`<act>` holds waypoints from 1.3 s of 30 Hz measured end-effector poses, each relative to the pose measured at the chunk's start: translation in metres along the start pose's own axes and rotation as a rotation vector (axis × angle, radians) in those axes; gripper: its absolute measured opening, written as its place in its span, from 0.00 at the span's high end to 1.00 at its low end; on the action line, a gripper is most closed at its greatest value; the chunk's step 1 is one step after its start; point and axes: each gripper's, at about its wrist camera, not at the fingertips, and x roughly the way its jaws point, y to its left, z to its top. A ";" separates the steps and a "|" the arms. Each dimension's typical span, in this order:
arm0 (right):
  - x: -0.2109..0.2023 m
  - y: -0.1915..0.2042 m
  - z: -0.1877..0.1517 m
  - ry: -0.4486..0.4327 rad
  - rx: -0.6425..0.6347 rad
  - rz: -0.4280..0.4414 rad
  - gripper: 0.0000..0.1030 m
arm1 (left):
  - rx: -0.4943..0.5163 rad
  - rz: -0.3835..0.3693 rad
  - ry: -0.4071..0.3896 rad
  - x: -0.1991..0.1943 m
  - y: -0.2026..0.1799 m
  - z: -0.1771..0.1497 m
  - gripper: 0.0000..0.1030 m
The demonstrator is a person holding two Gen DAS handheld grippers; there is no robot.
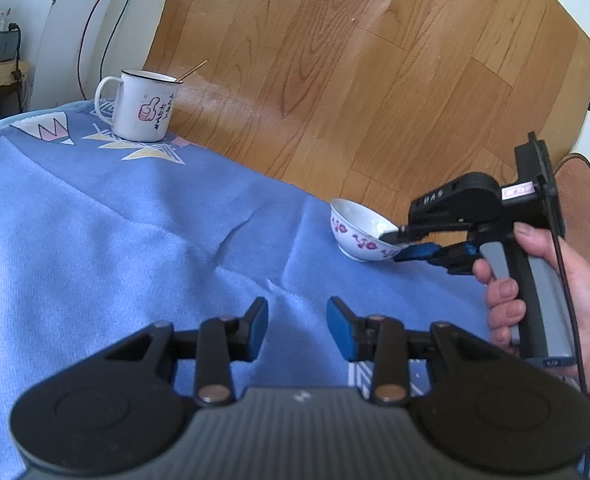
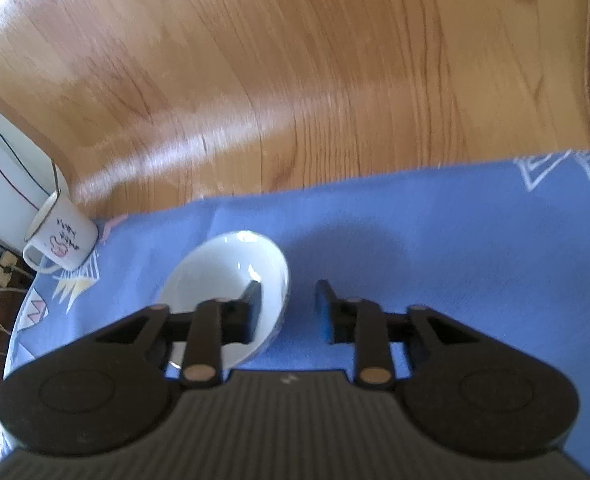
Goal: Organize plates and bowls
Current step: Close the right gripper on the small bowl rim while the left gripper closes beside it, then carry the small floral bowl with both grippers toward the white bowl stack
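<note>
One bowl (image 1: 358, 232) (white w/ purple flowers outside), one enamel mug (image 1: 142, 105) w/ a thin stick (image 1: 192, 70) in it, two grippers, all over a blue cloth (image 1: 135, 224) that covers the table. Bowl sits near the cloth's far edge, well apart from the mug at the far-left corner; it's round so no long axis, mouth up but tipped a bit toward the left. Right gripper (image 2: 287, 307) straddles the bowl's near rim, one finger inside, one outside w/ a gap at the outer pad, not clamped; left gripper (image 1: 297, 328) hovers part-open over bare cloth, nothing between its fingers.
</note>
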 end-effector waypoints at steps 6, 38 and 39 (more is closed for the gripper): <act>-0.006 -0.005 -0.002 0.021 0.049 0.036 0.93 | -0.012 0.007 -0.005 0.000 0.002 0.002 0.67; -0.119 -0.006 -0.119 0.170 -0.038 0.226 0.92 | -0.079 -0.125 0.216 -0.039 -0.019 -0.018 0.89; -0.120 -0.006 -0.121 0.166 -0.047 0.220 0.92 | -0.075 -0.117 0.221 -0.039 -0.020 -0.020 0.91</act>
